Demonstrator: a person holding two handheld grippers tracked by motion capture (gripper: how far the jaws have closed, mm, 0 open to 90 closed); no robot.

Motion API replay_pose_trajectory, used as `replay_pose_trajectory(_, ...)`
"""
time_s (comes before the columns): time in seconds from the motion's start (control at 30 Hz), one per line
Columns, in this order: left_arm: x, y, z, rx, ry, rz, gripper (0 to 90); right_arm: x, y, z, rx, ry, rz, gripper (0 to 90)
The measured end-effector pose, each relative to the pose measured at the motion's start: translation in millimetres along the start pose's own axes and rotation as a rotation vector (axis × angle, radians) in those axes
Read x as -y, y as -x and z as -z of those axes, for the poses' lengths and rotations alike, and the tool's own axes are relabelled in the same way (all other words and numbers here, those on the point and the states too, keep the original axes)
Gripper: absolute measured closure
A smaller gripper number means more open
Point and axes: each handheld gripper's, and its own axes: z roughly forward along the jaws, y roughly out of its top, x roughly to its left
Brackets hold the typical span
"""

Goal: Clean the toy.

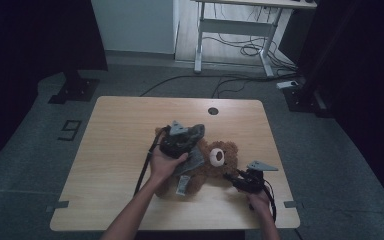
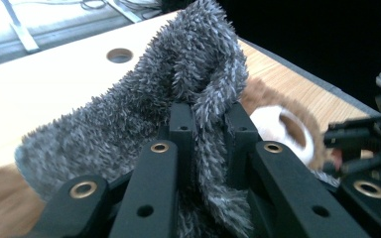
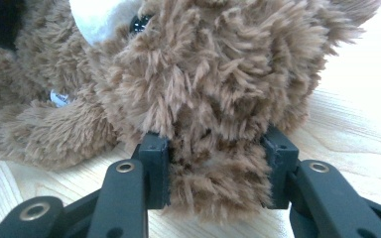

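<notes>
Lying on its back near the middle of the wooden table (image 1: 115,130), a brown teddy bear (image 1: 225,155) has its head toward three o'clock in the high view, with the white muzzle (image 1: 217,157) facing up. A fuzzy grey garment (image 1: 192,157) covers part of its body, one end hanging toward six o'clock and the other drawn up toward eleven o'clock.

At that raised end sits the left gripper (image 1: 182,135), held in the person's left hand (image 1: 164,164). In the left gripper view its jaws are pressed together on a fold of the grey garment (image 2: 178,84), which bunches up between the black fingers (image 2: 181,126) and spills over them. Beyond the cloth, toward three o'clock, the bear's muzzle (image 2: 280,126) shows.

At about four o'clock from the bear's head in the high view, the right gripper (image 1: 232,180) is held in the right hand (image 1: 260,200). In the right gripper view its jaws are clamped on a thick tuft of the teddy bear (image 3: 218,183) just above the tabletop, one pad on each side, with a dark eye (image 3: 141,21) at eleven o'clock.

A round cable hole (image 1: 213,111) lies in the table at twelve o'clock from the bear. Farther off at twelve o'clock, a white desk frame (image 1: 230,30) stands over loose cables (image 1: 250,49) on the floor.
</notes>
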Motion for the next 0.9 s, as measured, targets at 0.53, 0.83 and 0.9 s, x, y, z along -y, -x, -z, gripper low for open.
replay_pose_trajectory(0.53, 18.0, -15.0, -28.7, -0.048, -0.112, 0.0, 78.4, 0.1, -0.8, -0.7, -0.004, -0.005, -0.001, 57.8)
replay_pose_trajectory(0.83, 43.3, -78.4, 2.4, -0.171, -0.126, 0.118, 78.4, 0.7, -0.1, -0.7, -0.007, -0.006, -0.007, 58.1)
replay_pose_trajectory(0.9, 52.7, -89.6, 4.6, -0.17, -0.122, 0.164, 78.4, 0.7, -0.1, -0.8, -0.007, -0.004, -0.008, 58.1)
